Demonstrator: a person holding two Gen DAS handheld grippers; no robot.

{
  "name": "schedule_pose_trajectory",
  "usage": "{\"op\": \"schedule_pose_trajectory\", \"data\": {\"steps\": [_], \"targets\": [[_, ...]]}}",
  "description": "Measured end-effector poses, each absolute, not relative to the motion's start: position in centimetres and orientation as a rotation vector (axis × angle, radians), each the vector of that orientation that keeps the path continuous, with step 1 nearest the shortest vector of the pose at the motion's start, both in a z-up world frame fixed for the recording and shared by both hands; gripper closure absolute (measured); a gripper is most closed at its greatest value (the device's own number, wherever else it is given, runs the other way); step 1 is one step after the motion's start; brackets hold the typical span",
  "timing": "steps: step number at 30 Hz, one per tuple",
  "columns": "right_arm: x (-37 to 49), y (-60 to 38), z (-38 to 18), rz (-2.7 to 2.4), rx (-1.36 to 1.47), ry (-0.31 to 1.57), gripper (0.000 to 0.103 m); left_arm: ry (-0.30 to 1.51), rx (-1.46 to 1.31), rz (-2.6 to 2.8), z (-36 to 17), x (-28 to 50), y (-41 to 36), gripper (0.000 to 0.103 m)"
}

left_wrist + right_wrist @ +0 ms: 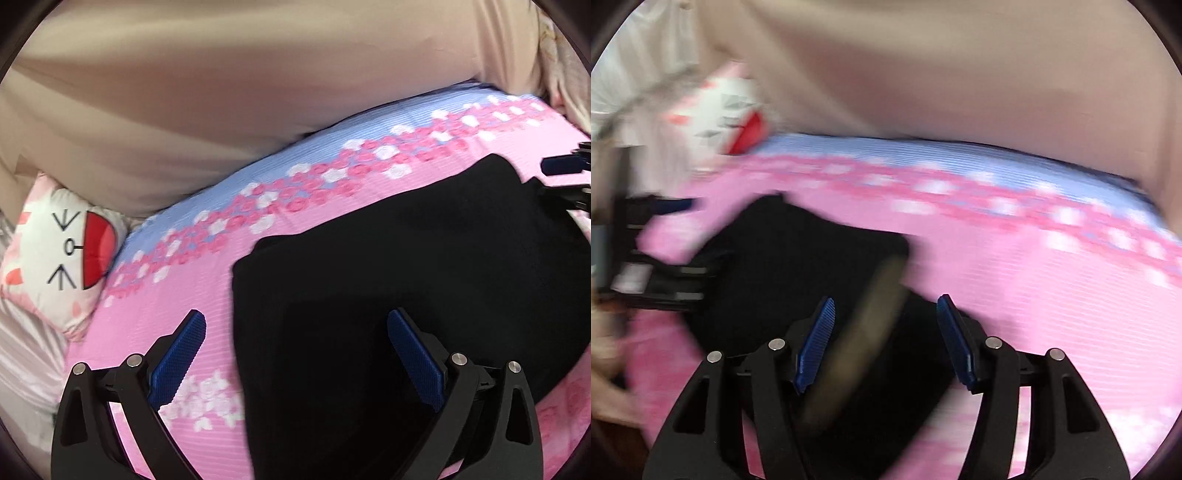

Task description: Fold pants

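Observation:
Black pants lie folded in a compact bundle on a pink flowered bed sheet. My left gripper is open and empty, hovering over the bundle's near left edge. My right gripper is open and empty above the pants in the blurred right wrist view. A brownish blurred strip crosses between its fingers; I cannot tell what it is. The right gripper also shows at the right edge of the left wrist view, and the left gripper at the left edge of the right wrist view.
A beige padded headboard rises behind the bed. A white and pink pillow with a red cartoon face lies at the left corner. A blue band of the sheet runs along the headboard. Pale curtain fabric hangs at left.

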State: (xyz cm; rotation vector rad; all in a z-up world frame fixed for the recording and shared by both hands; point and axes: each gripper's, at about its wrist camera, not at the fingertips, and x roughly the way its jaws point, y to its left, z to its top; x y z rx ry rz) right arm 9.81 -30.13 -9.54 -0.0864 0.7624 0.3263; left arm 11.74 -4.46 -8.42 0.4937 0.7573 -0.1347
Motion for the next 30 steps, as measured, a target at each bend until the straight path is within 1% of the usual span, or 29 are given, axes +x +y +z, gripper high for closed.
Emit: {"op": "schedule_pose_trajectory", "data": {"steps": [3, 7, 11, 14, 17, 20, 25, 26, 28, 30], "targets": [[9.9, -29.1, -10.4, 0.364, -0.203, 0.765, 0.046, 0.801, 0.514, -0.11, -10.0, 12.7, -4.8, 0.005], [8.9, -25.8, -10.5, 0.491, -0.297, 0.749, 0.048, 0.834, 0.442, -0.117, -9.8, 13.2, -3.7, 0.005], [8.7, -24.2, -9.5, 0.658, -0.191, 0.741, 0.047, 0.863, 0.383, -0.085, -9.8, 13.5, -1.9, 0.005], [9.9, -24.1, -9.8, 0.737, -0.061, 0.786, 0.048, 0.885, 0.34, -0.087, -10.0, 13.6, -0.9, 0.005], [11.6, -25.2, -11.8, 0.672, -0.023, 0.891, 0.048, 0.888, 0.33, -0.089, -10.1, 13.5, -0.7, 0.005], [11.4, -26.1, -12.0, 0.757, 0.079, 0.92, 0.046, 0.881, 0.345, -0.089, -10.1, 13.2, -0.8, 0.005], [12.3, -24.8, -12.1, 0.811, 0.14, 0.948, 0.045, 0.876, 0.353, -0.079, -10.1, 13.1, -1.1, 0.005], [12.8, -24.5, -12.1, 0.83, 0.165, 0.955, 0.048, 0.872, 0.354, -0.084, -10.0, 13.1, -1.3, 0.005], [13.7, -24.3, -12.5, 0.825, 0.2, 0.976, 0.073, 0.868, 0.364, -0.092, -9.9, 13.0, -1.6, 0.005], [14.1, -24.4, -12.4, 0.801, 0.235, 0.981, 0.087, 0.863, 0.379, -0.09, -9.9, 13.0, -1.8, 0.005]]}}
